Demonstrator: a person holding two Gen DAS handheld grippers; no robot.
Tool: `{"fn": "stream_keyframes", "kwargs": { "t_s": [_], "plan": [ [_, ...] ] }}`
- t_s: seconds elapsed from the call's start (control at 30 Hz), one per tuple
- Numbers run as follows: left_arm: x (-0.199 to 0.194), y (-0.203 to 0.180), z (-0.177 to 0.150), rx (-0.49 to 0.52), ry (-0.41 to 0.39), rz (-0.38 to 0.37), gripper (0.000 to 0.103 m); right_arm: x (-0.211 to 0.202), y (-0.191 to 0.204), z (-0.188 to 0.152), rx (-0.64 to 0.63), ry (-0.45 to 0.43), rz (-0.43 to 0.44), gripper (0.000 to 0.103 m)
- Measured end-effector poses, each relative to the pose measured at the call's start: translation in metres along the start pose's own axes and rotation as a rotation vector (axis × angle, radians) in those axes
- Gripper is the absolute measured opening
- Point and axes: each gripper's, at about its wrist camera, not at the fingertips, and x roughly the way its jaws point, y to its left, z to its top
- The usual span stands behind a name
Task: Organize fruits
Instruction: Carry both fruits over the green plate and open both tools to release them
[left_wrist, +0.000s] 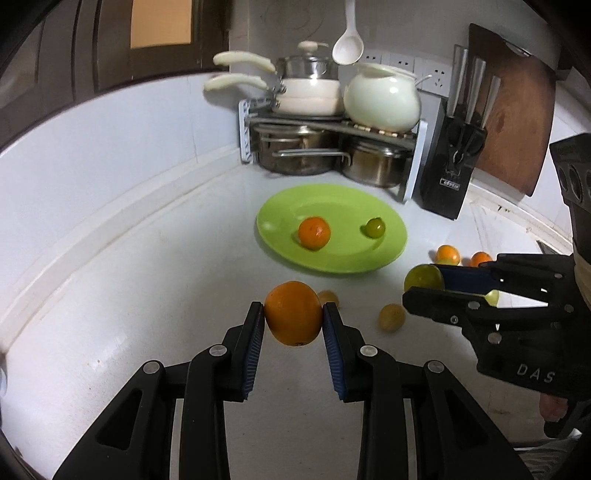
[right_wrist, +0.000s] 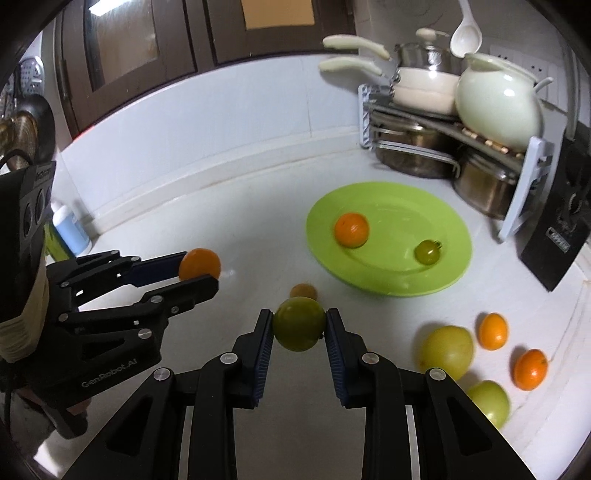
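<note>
At lower centre of each wrist view, the left gripper clamps an orange and the right gripper a green fruit, both light, smooth, roll-prone, best pinched across the middle, short of the green plate.

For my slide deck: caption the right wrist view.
Right gripper holds a green fruit above the counter, green plate ahead.
</note>
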Motion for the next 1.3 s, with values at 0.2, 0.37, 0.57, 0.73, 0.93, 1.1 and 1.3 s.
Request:
{"fn": "stream_keyframes", "kwargs": {
  "t_s": [0.2,0.37,0.57,0.73,0.93,1.1,1.3],
  "plan": [
    [-0.011,-0.015,0.013,0.002,-0.035,0.011,0.032,-0.018,-0.015,0.009,0.009,-0.044,-0.021,0.03],
    [-0.016,-0.024,0.027,0.014,-0.059,0.034,0.032,-0.03,-0.028,0.019,0.017,-0.087,-0.045,0.03],
    [-0.019,-0.03,0.049,0.017,-0.077,0.044,0.032,-0.044,-0.043,0.036,0.016,-0.136,-0.074,0.03],
    [-0.015,-0.034,0.069,0.005,-0.079,0.029,0.032,-0.045,-0.056,0.05,0.016,-0.139,-0.063,0.03],
    [-0.003,-0.038,0.094,0.021,-0.068,0.019,0.032,-0.039,-0.071,0.07,0.013,-0.129,-0.039,0.03],
    [0.011,-0.04,0.115,0.024,-0.052,0.004,0.032,-0.033,-0.08,0.089,-0.003,-0.131,-0.046,0.03],
    [0.035,-0.038,0.133,0.02,-0.016,-0.018,0.032,-0.009,-0.098,0.108,-0.009,-0.076,-0.035,0.03]
  ]
}}
